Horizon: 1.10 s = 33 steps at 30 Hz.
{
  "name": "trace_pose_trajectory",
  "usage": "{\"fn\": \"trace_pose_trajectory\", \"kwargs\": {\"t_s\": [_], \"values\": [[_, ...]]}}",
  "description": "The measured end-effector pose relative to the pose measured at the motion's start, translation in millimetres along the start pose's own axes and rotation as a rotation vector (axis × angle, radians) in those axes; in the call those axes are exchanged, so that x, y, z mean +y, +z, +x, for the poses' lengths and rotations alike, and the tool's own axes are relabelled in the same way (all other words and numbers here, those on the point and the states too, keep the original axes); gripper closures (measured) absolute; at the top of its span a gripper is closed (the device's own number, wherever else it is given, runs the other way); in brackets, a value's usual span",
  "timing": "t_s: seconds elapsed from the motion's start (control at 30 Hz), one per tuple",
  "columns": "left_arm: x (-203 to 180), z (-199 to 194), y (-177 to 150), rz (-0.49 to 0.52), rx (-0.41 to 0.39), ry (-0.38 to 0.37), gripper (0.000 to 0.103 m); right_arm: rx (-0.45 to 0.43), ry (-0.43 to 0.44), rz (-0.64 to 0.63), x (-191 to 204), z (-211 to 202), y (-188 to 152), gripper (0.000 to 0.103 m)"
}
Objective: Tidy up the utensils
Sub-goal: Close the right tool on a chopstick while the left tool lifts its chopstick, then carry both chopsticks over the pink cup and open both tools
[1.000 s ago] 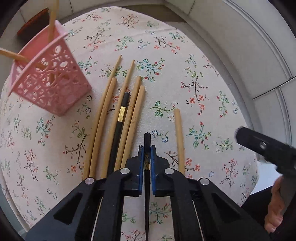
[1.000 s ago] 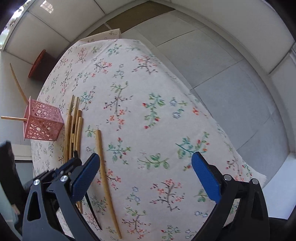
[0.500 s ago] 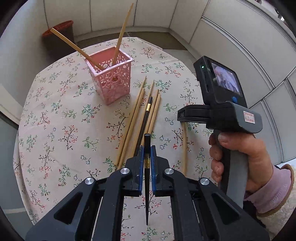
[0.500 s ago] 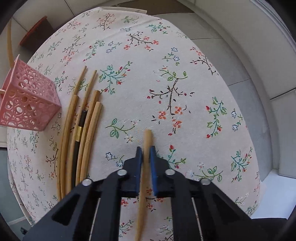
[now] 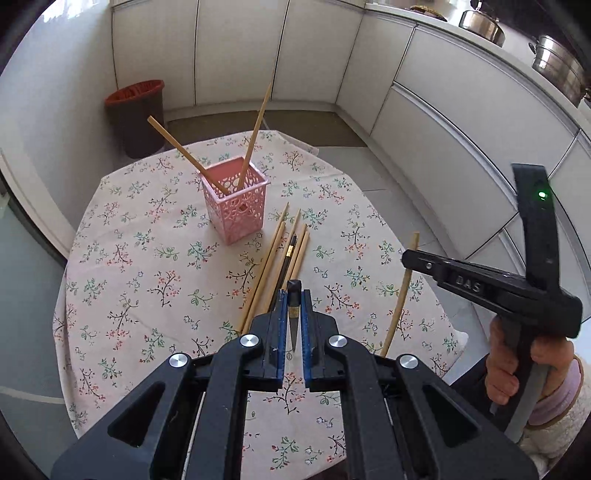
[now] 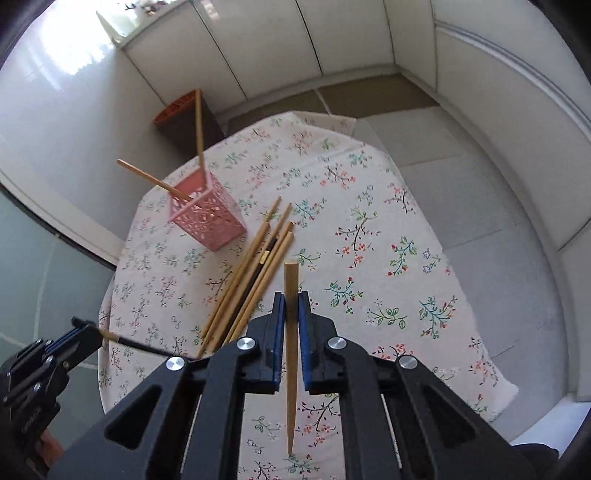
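Note:
My left gripper [image 5: 294,300] is shut on a black chopstick [image 5: 294,291] and holds it above the table. My right gripper [image 6: 291,300] is shut on a wooden chopstick [image 6: 291,280], also lifted off the cloth; in the left wrist view that wooden chopstick [image 5: 400,295] hangs from the right gripper [image 5: 407,257]. A pink lattice basket [image 5: 238,208] stands upright further back with two wooden chopsticks [image 5: 255,133] leaning out of it. Several wooden chopsticks and one black one [image 5: 284,254] lie in a bundle between the basket and my grippers.
The round table [image 5: 147,266] wears a floral cloth. A dark bin with a red rim [image 5: 136,110] stands on the floor behind it, by white cabinets. Metal pots [image 5: 480,22] sit on the counter at the right. A hand in a pink sleeve [image 5: 517,369] holds the right gripper.
The right gripper went from wide open to shut on the lone wooden chopstick and lifted it. The left gripper rose with the black chopstick, and both views pulled back from the table.

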<state>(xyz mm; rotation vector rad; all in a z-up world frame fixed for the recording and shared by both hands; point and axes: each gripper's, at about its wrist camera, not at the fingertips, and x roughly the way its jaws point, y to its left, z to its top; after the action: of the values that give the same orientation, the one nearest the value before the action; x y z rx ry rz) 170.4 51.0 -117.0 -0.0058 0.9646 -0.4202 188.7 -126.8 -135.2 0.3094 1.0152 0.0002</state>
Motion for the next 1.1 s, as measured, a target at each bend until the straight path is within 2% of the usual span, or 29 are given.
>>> {"fn": "trace_pose_trajectory", "kwargs": {"t_s": [0.27,0.43,0.6,0.73,0.9,1.1], "values": [[-7.4,-46.6,15.9,-0.001,-0.112,0.029,0.097,-0.168,0.033,-0.084,23.9,-85.3,8.6,0.095],[-5.1,-70.5,39.0,0.004,-0.175,0.050,0.097,-0.261,0.068,-0.102,44.2,-120.9,42.8,0.095],[4.6,-84.5,75.5,-0.015,-0.246,0.080,0.097,-0.336,0.108,-0.107,61.5,-141.6,85.4,0.095],[13.9,-83.8,105.3,-0.044,-0.295,0.101,0.097,-0.386,0.132,-0.113,74.3,-148.0,113.2,0.095],[29.0,-61.7,136.2,-0.086,-0.320,0.146,0.097,-0.418,0.163,-0.126,91.4,-137.0,141.9,0.095],[47.6,-9.7,151.4,-0.105,-0.265,0.178,0.097,-0.420,0.166,-0.161,107.9,-92.2,163.1,0.095]]}}
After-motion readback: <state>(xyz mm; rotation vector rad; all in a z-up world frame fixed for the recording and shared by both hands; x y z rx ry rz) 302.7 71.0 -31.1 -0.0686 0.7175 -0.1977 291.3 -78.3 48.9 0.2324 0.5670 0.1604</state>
